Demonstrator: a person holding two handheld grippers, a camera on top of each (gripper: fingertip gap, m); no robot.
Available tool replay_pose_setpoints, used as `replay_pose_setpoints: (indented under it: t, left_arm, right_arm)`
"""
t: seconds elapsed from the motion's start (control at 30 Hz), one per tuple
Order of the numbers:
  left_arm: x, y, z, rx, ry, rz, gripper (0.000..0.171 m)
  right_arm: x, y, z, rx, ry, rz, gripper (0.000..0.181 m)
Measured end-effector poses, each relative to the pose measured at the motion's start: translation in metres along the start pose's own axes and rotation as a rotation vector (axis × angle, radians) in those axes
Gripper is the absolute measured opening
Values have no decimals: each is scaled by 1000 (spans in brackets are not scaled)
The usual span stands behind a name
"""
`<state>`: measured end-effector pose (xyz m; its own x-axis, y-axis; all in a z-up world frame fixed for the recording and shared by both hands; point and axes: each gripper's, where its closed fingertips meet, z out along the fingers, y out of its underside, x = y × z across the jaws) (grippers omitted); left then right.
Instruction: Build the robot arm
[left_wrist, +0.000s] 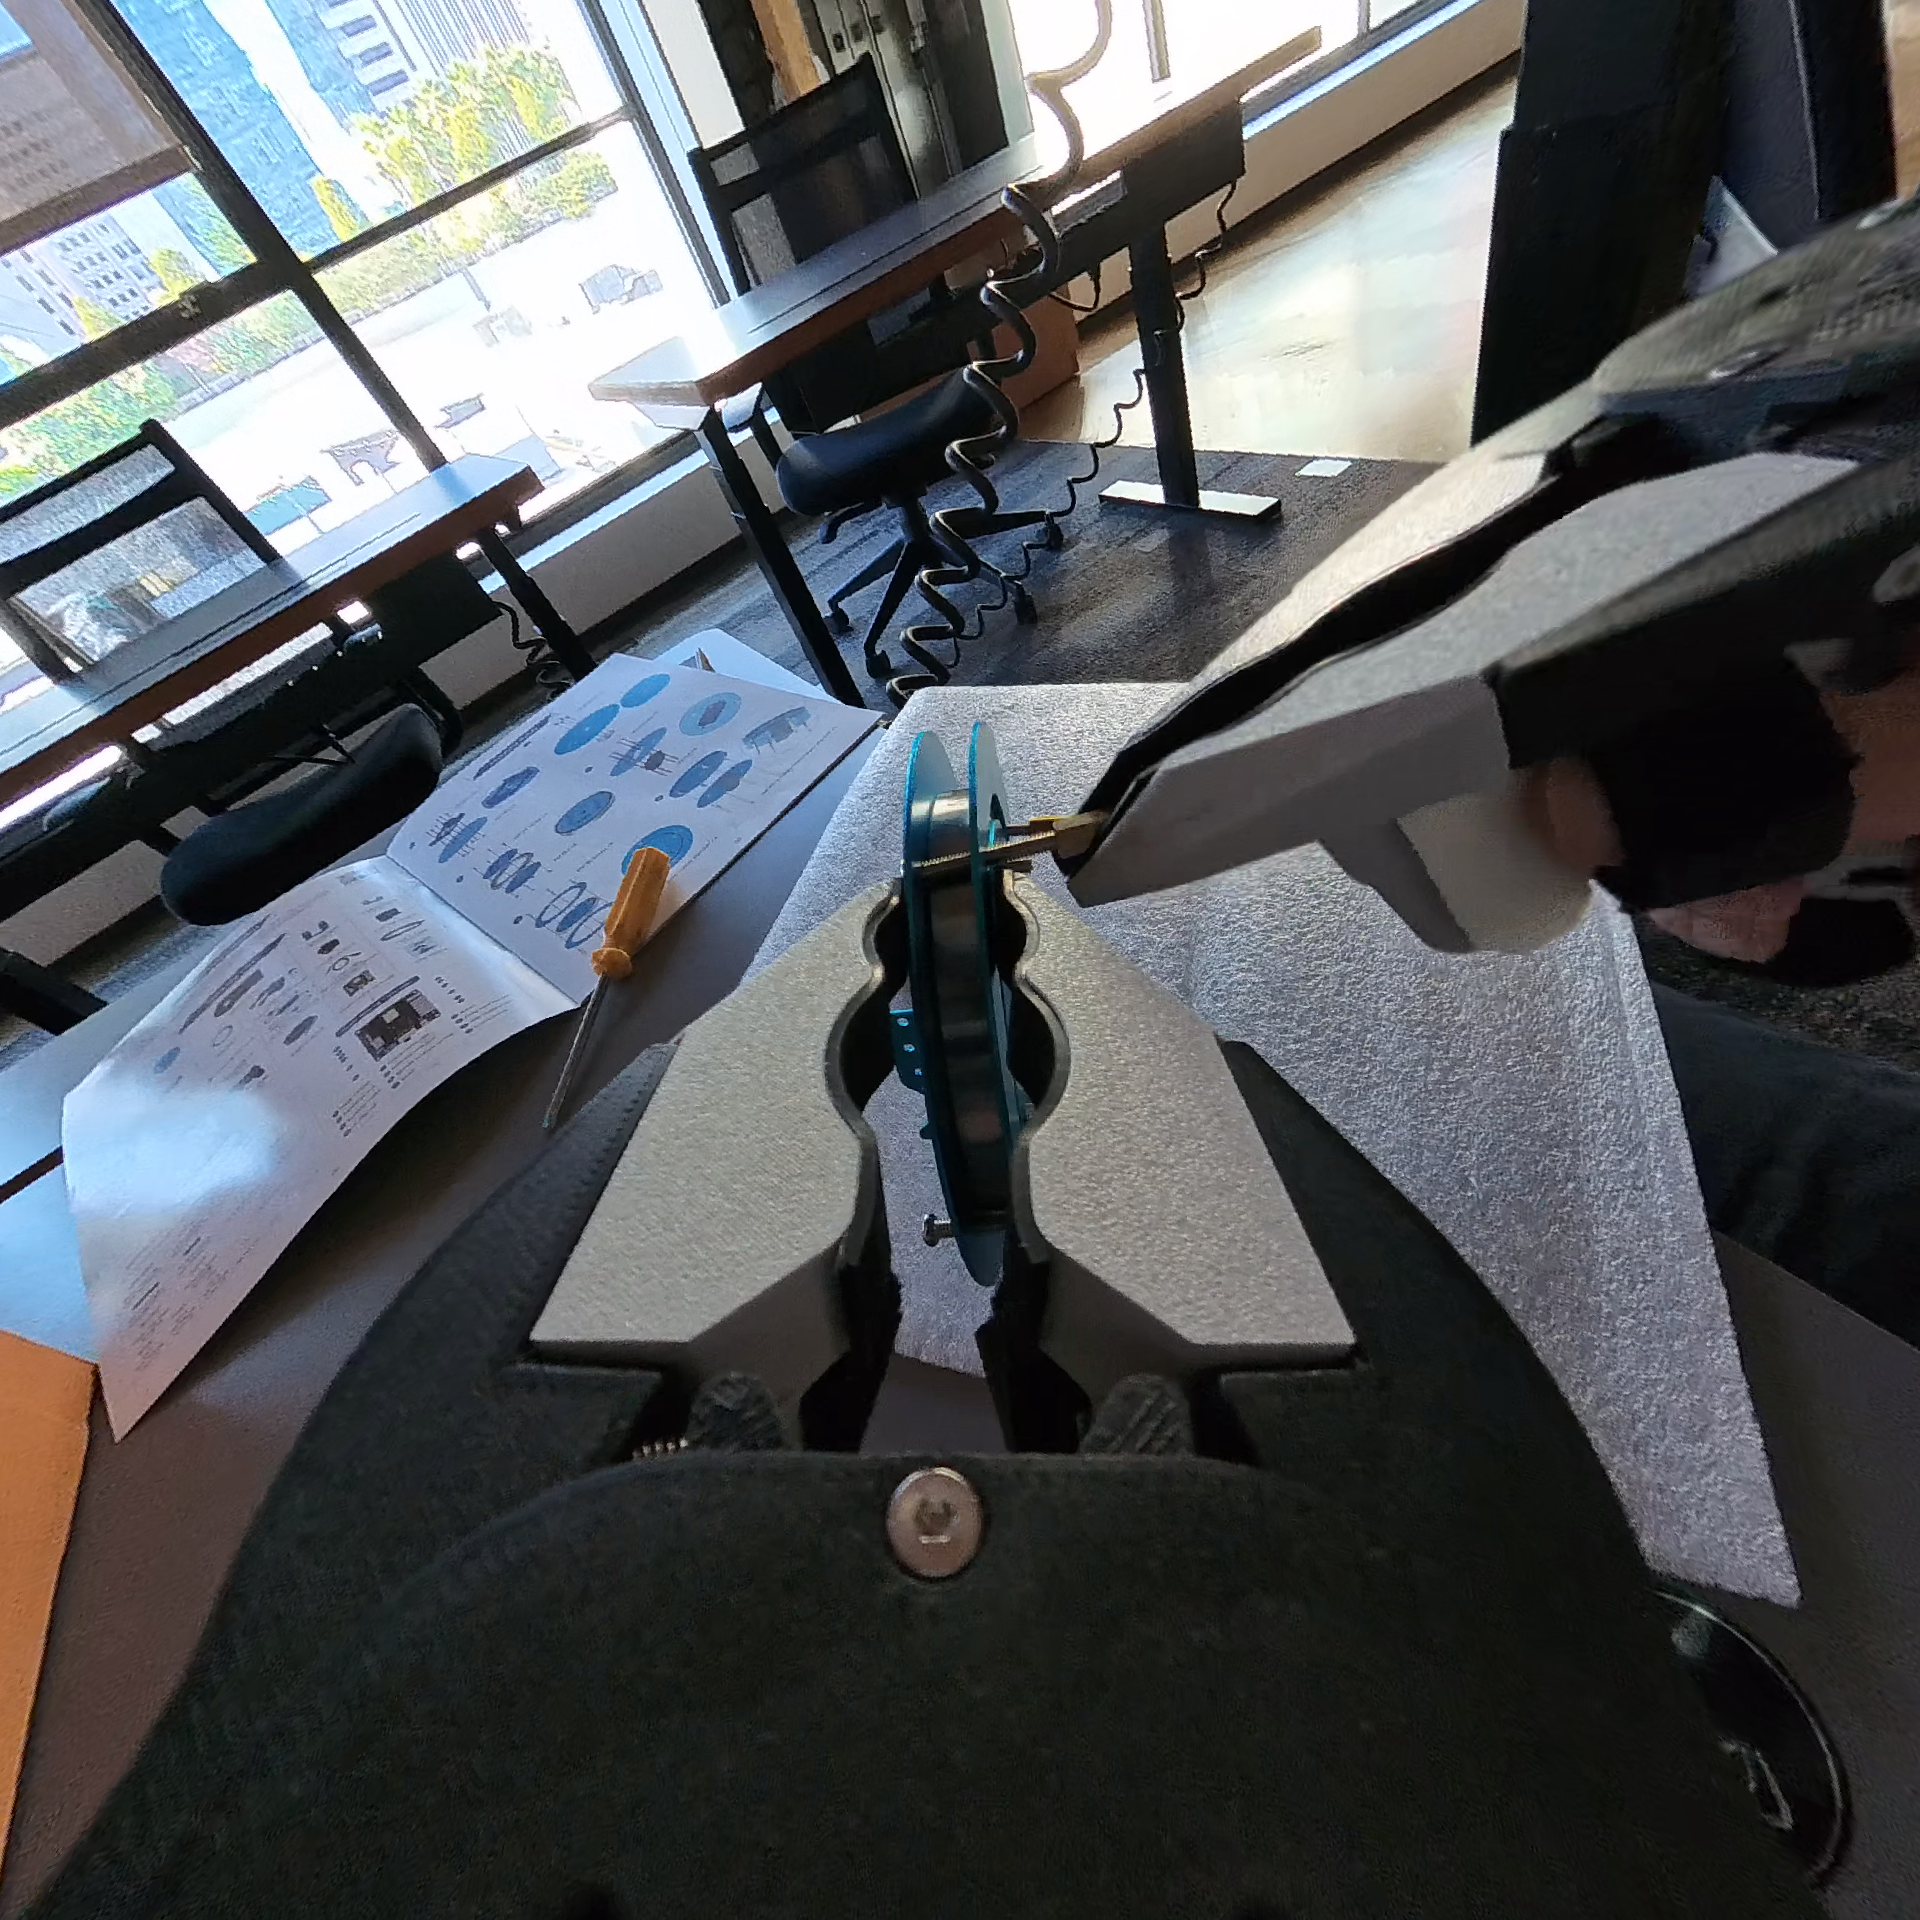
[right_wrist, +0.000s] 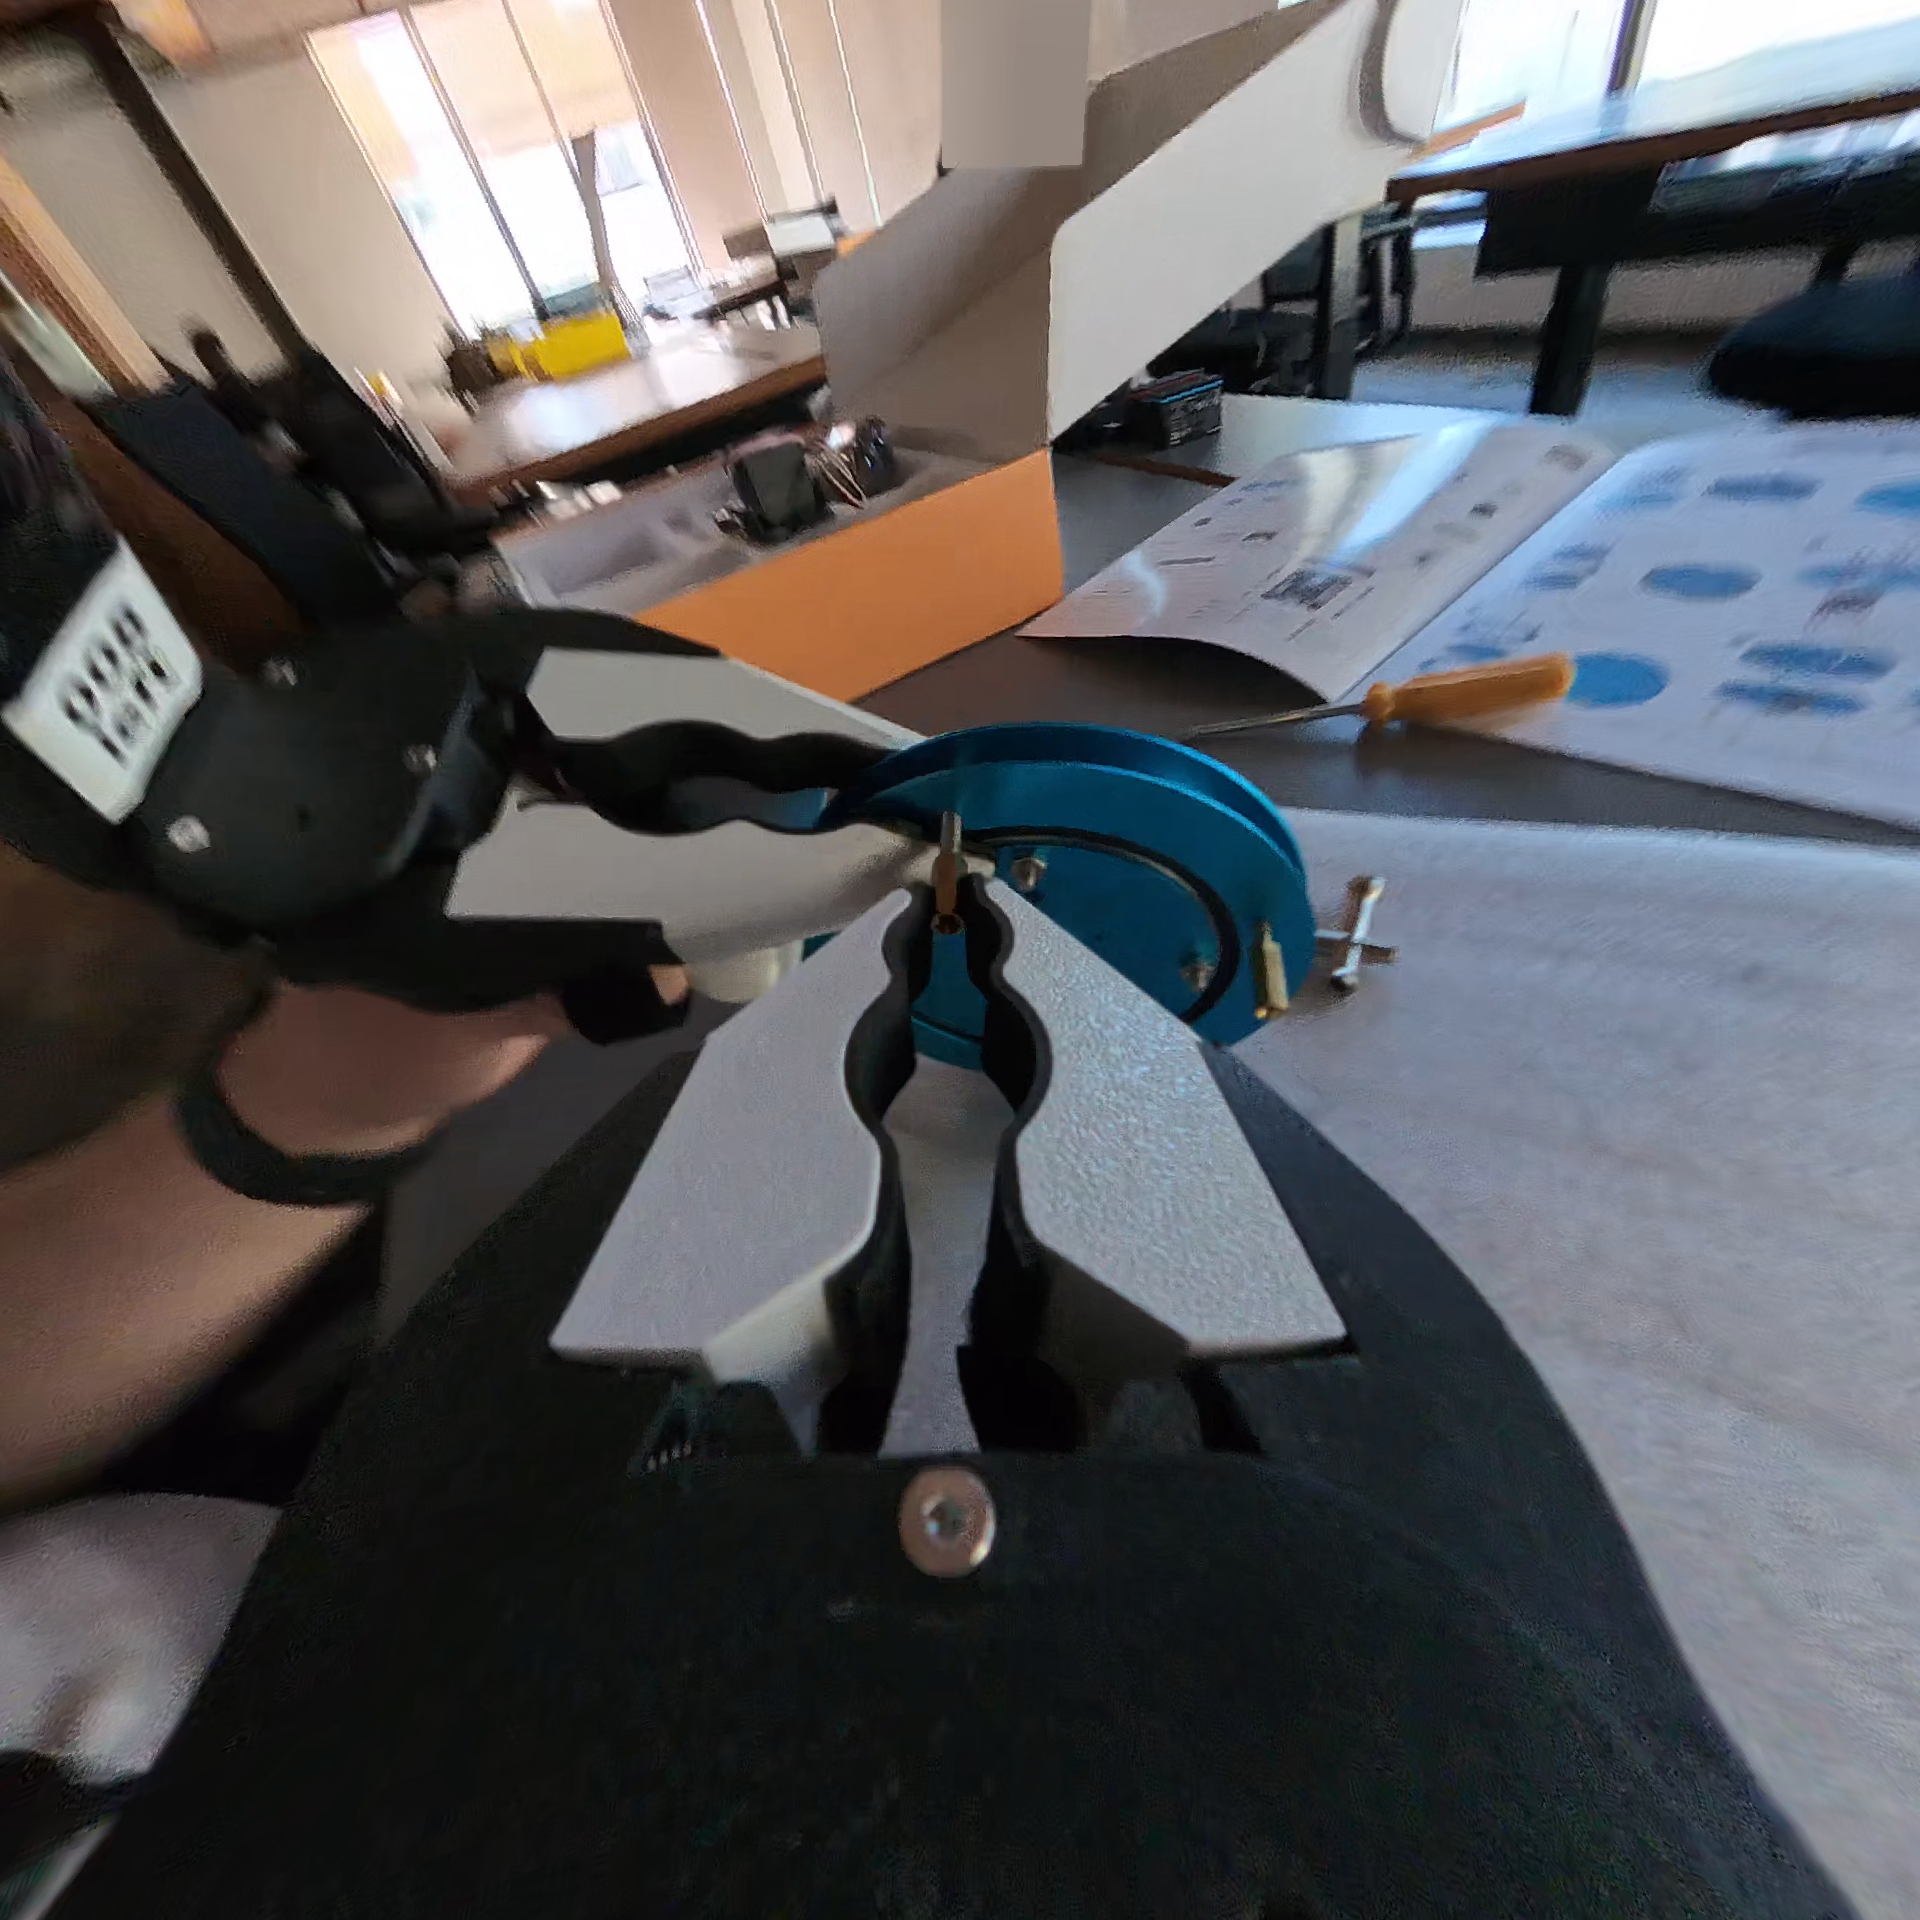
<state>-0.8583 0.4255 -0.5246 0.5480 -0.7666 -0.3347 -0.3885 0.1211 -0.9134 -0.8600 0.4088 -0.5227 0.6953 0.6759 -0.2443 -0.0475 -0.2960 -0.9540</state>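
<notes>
Presently the left gripper (left_wrist: 940, 1060) is clamped on the wheel (left_wrist: 951, 997), a blue assembly of two discs with a dark ring between them. The wheel stands on edge above the foam sheet (left_wrist: 1403, 1091), rim pointing at the camera, so that one flat face is turned toward the right gripper. The grip sits across both discs, which steadies the assembly against sideways push.

The right gripper (right_wrist: 948, 914) is closed on a brass standoff (right_wrist: 945, 883). Only its fingertips pinch the part, leaving the tip free. In the left wrist view the standoff (left_wrist: 1055, 831) lies roughly square to the disc face and meets a threaded screw end projecting from it. Whether the threads have engaged cannot be judged; the contact point is small and the right wrist view is blurred by motion.

A second standoff (right_wrist: 1270, 971) already stands on the same face, near the rim, and small screw heads show beside it.

An orange-handled screwdriver (left_wrist: 623, 914) lies on the open booklet (left_wrist: 416, 883), just beside the foam. A small cross-shaped wrench (right_wrist: 1351, 935) lies on the foam behind the wheel. An open box (right_wrist: 862, 592) with orange sides stands farther back on the table (left_wrist: 260, 1403), holding dark parts.
</notes>
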Motion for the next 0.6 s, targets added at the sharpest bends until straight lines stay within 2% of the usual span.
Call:
replay_pose_setpoints:
  t: [0.1, 0.17, 0.2, 0.27, 0.33, 0.43, 0.5, 0.6]
  left_arm:
    - [0, 0, 1, -1, -13, 11, 13]
    - [1, -1, 1, -4, -7, 8, 13]
    - [2, -1, 2, -5, 0, 0, 13]
    - [3, -1, 2, -6, 8, -8, 13]
    - [4, -1, 2, -8, 5, -5, 13]
    - [6, -2, 4, -10, 4, -11, 13]
    - [4, -2, 4, -13, -7, -12, 13]
    - [2, -1, 4, -9, -5, -38, 13]
  right_arm:
    - [-1, 0, -1, 40, -104, 307, 4]
    - [-2, -1, -2, 41, -165, 386, 4]
    - [-4, -2, -3, 43, -192, 350, 5]
    - [-3, -4, -6, 55, -175, 164, 16]
    - [3, -5, -10, 61, -60, -110, 21]
    - [8, -7, -12, 6, 118, -453, 13]
    - [4, -6, -10, -34, 153, -541, 3]
    - [5, -7, -8, -54, 191, -523, 4]
